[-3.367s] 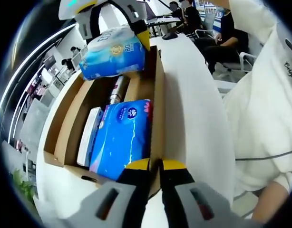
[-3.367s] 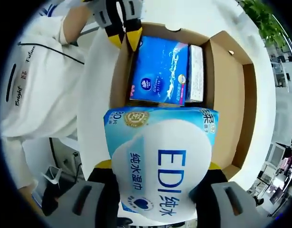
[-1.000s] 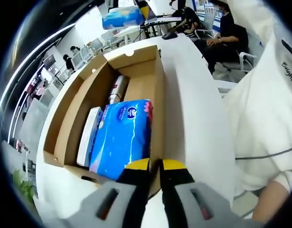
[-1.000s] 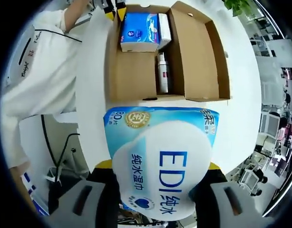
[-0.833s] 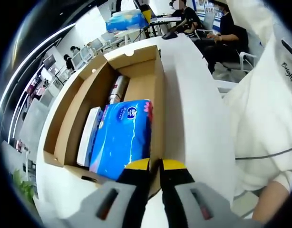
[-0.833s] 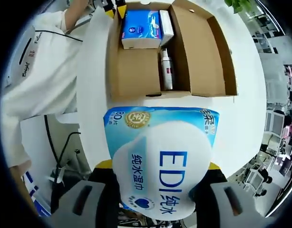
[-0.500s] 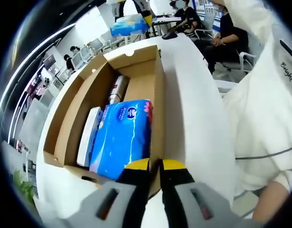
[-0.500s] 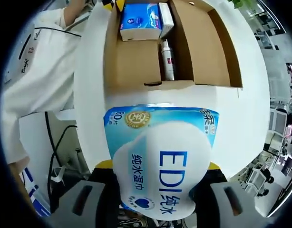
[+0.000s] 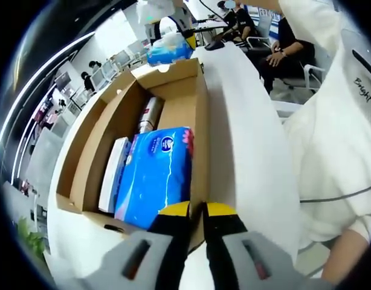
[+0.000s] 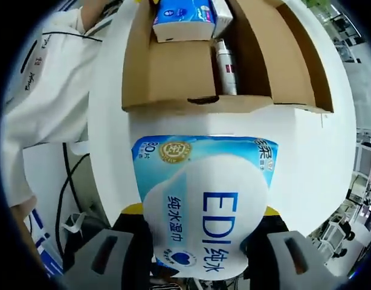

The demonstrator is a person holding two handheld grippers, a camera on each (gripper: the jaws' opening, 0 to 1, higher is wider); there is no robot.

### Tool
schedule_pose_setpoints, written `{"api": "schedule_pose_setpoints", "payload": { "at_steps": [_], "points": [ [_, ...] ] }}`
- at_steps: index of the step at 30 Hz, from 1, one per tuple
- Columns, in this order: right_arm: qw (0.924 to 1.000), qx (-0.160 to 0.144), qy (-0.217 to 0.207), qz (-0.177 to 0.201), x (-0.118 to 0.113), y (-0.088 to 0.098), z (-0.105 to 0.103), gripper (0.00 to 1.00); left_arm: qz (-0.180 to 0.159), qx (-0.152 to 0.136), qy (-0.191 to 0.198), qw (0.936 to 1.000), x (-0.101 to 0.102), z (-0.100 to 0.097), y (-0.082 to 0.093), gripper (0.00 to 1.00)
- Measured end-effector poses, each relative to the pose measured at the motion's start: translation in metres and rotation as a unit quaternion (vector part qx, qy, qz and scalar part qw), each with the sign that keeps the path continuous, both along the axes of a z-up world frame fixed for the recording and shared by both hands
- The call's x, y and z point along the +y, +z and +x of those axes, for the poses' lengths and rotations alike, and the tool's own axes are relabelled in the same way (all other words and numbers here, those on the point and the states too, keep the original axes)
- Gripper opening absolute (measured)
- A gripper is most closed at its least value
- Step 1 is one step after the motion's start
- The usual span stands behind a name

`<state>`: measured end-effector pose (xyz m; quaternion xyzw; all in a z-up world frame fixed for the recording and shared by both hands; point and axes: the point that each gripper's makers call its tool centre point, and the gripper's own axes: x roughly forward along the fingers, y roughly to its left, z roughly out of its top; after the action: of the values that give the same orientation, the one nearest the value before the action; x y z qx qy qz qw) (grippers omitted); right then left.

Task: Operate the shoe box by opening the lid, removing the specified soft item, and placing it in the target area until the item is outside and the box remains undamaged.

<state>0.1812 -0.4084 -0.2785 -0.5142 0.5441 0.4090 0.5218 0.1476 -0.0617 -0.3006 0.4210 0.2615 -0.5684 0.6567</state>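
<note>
The wipes pack (image 10: 206, 205) is clamped between the jaws of the right gripper (image 10: 203, 241) — already outside the box (image 10: 167, 72), which lies at 12 o'clock beyond bare worktop (image 10: 300, 163). The pack's long axis runs along the jaws, and the set-down is judged next. The left gripper (image 9: 196, 211) is pinched shut on the box's near wall — at 6 o'clock.

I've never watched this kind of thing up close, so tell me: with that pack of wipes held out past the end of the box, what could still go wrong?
The right gripper squeezes a soft wipes pack; it could slip or land askew on the white table. It hangs close to the cardboard box, so lowering it might bump that end wall. The left gripper pinches the box's side wall; a tug could crease it.
</note>
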Motion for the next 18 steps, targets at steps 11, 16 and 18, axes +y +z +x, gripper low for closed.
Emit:
{"api": "schedule_pose_setpoints", "payload": {
  "at_steps": [11, 16, 18],
  "points": [
    [0.9999, 0.009, 0.013, 0.001, -0.005, -0.023, 0.001, 0.61, 0.002, 0.004, 0.003, 1.0, 0.0, 0.0, 0.0, 0.07],
    [0.9998, 0.008, 0.018, -0.009, -0.007, -0.03, 0.004, 0.61, 0.002, 0.002, 0.002, 1.0, 0.0, 0.0, 0.0, 0.07],
    [0.9998, 0.013, 0.013, -0.012, -0.007, -0.032, 0.002, 0.61, 0.002, 0.001, 0.001, 1.0, 0.0, 0.0, 0.0, 0.07]
  ]
}}
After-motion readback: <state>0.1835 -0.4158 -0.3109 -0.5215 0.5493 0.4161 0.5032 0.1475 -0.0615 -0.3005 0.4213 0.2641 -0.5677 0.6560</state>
